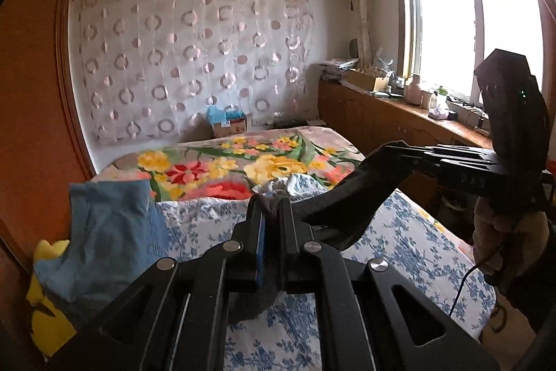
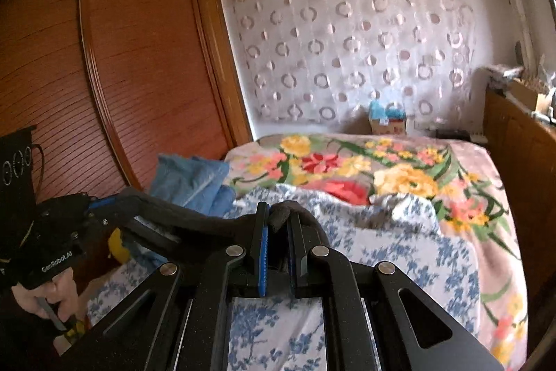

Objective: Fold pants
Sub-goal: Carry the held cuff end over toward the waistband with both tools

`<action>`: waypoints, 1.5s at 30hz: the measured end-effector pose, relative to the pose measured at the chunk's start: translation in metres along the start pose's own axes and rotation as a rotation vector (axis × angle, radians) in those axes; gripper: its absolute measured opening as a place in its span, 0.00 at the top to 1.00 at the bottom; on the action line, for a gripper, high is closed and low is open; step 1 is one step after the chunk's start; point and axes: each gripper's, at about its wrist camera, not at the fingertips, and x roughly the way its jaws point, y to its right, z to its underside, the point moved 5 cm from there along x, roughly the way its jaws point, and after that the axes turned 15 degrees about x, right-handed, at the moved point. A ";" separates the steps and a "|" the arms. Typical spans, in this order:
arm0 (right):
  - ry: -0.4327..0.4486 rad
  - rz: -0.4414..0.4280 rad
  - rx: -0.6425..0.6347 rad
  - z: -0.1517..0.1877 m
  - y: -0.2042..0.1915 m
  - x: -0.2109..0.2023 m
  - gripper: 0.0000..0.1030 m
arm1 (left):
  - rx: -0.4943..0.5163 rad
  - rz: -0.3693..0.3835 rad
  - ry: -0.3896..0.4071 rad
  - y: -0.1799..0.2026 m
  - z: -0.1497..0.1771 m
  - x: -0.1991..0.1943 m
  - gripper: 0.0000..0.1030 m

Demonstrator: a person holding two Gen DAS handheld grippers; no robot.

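A home bedroom is showing here: a bed (image 2: 399,252) wearing a flowered blanket (image 2: 399,169), a slatted wooden wardrobe (image 2: 146,75) standing beside it, sheer ring-patterned curtain (image 1: 194,58) hanging behind.

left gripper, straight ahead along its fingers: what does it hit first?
Beyond the dark pants it clamps, the left gripper points over the blue-and-white sheet toward the floral blanket. Likely that blanket first, or the crumpled sheet just before it; depth is unclear.

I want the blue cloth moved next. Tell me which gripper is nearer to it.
Left. The left gripper, shut on the dark pants, has the blue cloth just to its left. The right gripper, also shut on the pants, is on the far side of the left one from the cloth.
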 end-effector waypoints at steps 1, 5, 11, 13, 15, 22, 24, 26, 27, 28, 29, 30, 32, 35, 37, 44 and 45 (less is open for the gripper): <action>-0.005 0.002 -0.010 0.001 -0.003 0.000 0.92 | -0.002 0.003 -0.002 0.001 0.000 0.000 0.93; -0.024 0.021 -0.057 -0.008 -0.005 -0.006 0.92 | -0.007 0.022 -0.002 0.006 0.002 -0.010 0.93; -0.069 0.044 -0.095 -0.006 -0.016 -0.041 0.92 | 0.004 0.066 -0.003 0.022 0.012 -0.031 0.93; -0.081 0.055 -0.108 -0.001 -0.020 -0.052 0.92 | 0.014 0.071 -0.008 0.027 0.018 -0.036 0.93; -0.093 0.068 -0.111 0.003 -0.023 -0.060 0.92 | 0.015 0.083 -0.013 0.034 0.026 -0.043 0.93; -0.143 0.074 -0.079 0.027 -0.030 -0.083 0.92 | -0.005 0.126 -0.061 0.060 0.064 -0.064 0.93; -0.163 0.067 -0.063 0.038 -0.030 -0.088 0.92 | -0.010 0.139 -0.078 0.070 0.078 -0.070 0.93; -0.182 0.067 -0.060 0.048 -0.031 -0.093 0.92 | -0.018 0.144 -0.090 0.080 0.092 -0.076 0.93; -0.187 0.070 -0.062 0.053 -0.031 -0.095 0.92 | -0.019 0.144 -0.094 0.084 0.098 -0.078 0.93; -0.190 0.072 -0.067 0.058 -0.033 -0.099 0.92 | -0.021 0.141 -0.097 0.086 0.104 -0.080 0.93; -0.190 0.073 -0.065 0.063 -0.034 -0.102 0.92 | -0.024 0.138 -0.104 0.089 0.110 -0.082 0.93; -0.193 0.071 -0.055 0.067 -0.034 -0.104 0.92 | -0.032 0.140 -0.111 0.092 0.116 -0.083 0.93; -0.204 0.064 -0.045 0.076 -0.035 -0.106 0.92 | -0.050 0.147 -0.124 0.095 0.126 -0.085 0.93; -0.211 0.072 -0.035 0.086 -0.033 -0.110 0.92 | -0.081 0.158 -0.137 0.096 0.143 -0.089 0.93; -0.207 0.070 -0.018 0.092 -0.032 -0.112 0.92 | -0.096 0.164 -0.148 0.099 0.153 -0.091 0.93; -0.206 0.051 0.077 0.106 -0.022 -0.110 0.92 | -0.092 0.152 -0.182 0.109 0.176 -0.090 0.93; -0.207 0.051 0.081 0.107 -0.021 -0.110 0.92 | -0.093 0.152 -0.185 0.110 0.177 -0.090 0.93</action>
